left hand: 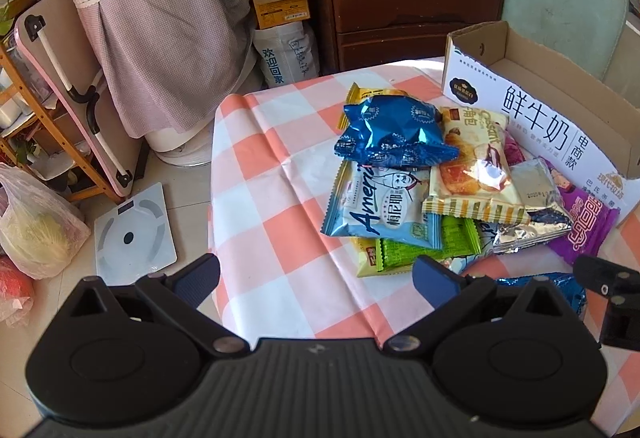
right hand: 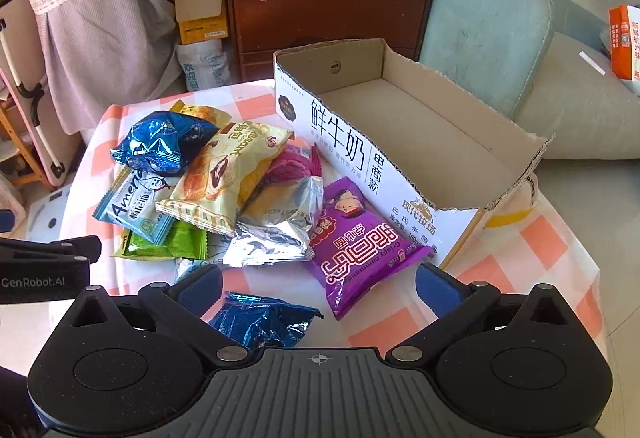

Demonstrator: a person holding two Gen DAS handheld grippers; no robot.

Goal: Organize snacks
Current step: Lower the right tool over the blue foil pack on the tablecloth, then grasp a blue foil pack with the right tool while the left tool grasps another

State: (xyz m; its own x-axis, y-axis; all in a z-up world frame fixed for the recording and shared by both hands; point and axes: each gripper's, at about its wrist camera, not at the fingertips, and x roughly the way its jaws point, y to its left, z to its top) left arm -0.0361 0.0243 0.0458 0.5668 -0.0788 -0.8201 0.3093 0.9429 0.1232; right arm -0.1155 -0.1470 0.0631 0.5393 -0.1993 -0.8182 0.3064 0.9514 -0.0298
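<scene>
Right wrist view shows your right gripper [right hand: 318, 288] spread wide and holding nothing, its fingers either side of a crumpled blue foil packet [right hand: 262, 320] lying on the checked tablecloth [right hand: 560, 238], just in front of the purple packet [right hand: 362, 246] that leans against the open cardboard box [right hand: 420, 125]. Your left gripper [left hand: 316, 276] is wide open too and holds nothing, poised over bare cloth beside the pile of snacks [left hand: 432, 173], which sits touching the box's near wall. The box looks empty, so nothing seems sorted yet. These packets will probably be light, puffy and slick, and they crinkle and slide rather than resist, so pinch across a flat sealed edge or the narrow middle, not the air-filled belly, and squeeze gently in case the contents are brittle
</scene>
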